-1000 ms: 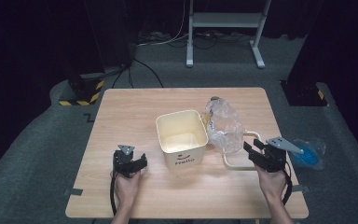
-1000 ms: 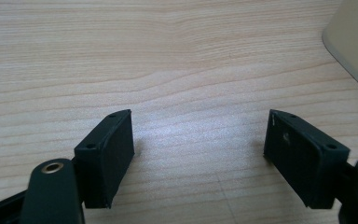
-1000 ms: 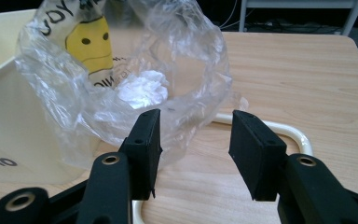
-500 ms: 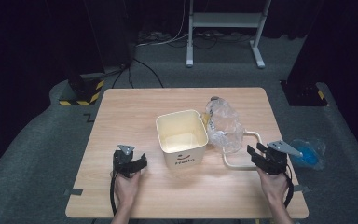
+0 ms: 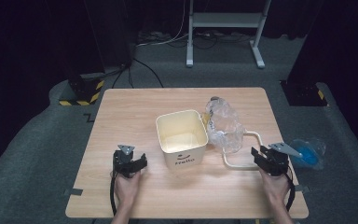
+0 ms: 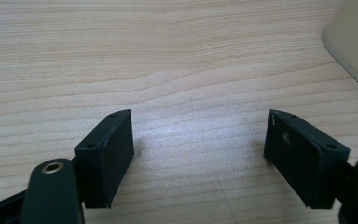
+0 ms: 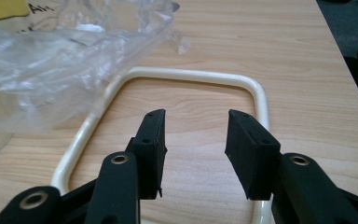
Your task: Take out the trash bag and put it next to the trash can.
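A cream square bin (image 5: 182, 137) marked "Hello" stands at the table's middle. A crumpled clear plastic bag (image 5: 223, 125) lies against its right side, also seen in the right gripper view (image 7: 51, 60). A cream handle loop (image 5: 242, 151) lies flat on the table right of the bin. My right gripper (image 5: 262, 156) hovers low over that loop (image 7: 261, 100); its jaws (image 7: 196, 119) are open, have just been closing a little, and hold nothing. My left gripper (image 5: 131, 158) rests left of the bin, open wide (image 6: 199, 126) over bare wood.
The wooden table (image 5: 135, 107) has its right edge close to my right hand. A blue object in clear wrap (image 5: 307, 154) lies on the grey floor just past that edge. The bin's corner (image 6: 354, 46) stands ahead and to the right of the left jaws.
The right gripper has sunk slightly toward the table over the handle loop, and its jaws have narrowed a little. The left gripper has stayed put.
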`<state>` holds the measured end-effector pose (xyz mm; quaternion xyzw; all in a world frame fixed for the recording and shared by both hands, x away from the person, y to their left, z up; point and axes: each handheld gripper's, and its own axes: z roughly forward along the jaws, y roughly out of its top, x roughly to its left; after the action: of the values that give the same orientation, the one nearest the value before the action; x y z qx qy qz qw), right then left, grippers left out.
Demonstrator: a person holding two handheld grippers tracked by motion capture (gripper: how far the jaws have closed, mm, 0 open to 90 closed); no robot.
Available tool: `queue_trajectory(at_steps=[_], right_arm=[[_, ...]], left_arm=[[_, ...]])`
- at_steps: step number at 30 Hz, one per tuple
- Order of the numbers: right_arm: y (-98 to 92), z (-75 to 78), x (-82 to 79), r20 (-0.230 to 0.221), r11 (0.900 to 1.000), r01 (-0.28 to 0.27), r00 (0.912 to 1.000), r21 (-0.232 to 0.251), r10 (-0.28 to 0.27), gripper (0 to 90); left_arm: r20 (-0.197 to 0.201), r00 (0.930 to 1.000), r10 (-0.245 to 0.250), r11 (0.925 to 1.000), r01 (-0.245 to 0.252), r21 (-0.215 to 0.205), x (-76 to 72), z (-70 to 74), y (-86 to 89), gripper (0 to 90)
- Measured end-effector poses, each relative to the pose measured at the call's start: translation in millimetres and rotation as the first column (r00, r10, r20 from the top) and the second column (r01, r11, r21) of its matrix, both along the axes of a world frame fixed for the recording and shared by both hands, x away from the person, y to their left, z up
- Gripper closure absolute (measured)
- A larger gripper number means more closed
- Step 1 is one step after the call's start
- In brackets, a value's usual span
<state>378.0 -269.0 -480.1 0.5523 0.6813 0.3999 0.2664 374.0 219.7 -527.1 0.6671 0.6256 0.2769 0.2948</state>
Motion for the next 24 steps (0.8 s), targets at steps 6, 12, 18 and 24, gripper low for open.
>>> queue_trajectory(at_steps=[6,12,18,24], right_arm=[[-4.3,-6.4,2.7,-0.016,1.0,0.025,0.9996,0.002,-0.025,57.9],[-8.9,-10.2,4.4,-0.03,0.999,0.046,0.9985,0.001,-0.046,57.9],[-11.9,-13.1,6.6,-0.041,0.998,0.061,0.9973,-0.007,-0.062,57.7],[-11.0,-13.8,7.5,-0.043,0.998,0.058,0.9974,-0.007,-0.059,57.8]], left_arm=[[0.0,1.0,0.0,1.0,0.0,-0.001,0.0,0.0,0.1,24.0],[0.0,1.0,-0.001,1.0,0.001,-0.002,-0.3,-0.1,-0.1,24.0],[0.0,1.0,-0.001,1.0,0.001,-0.001,-0.3,-0.1,0.0,23.9],[0.0,1.0,-0.001,1.0,0.001,-0.001,-0.3,-0.1,0.0,24.0]])
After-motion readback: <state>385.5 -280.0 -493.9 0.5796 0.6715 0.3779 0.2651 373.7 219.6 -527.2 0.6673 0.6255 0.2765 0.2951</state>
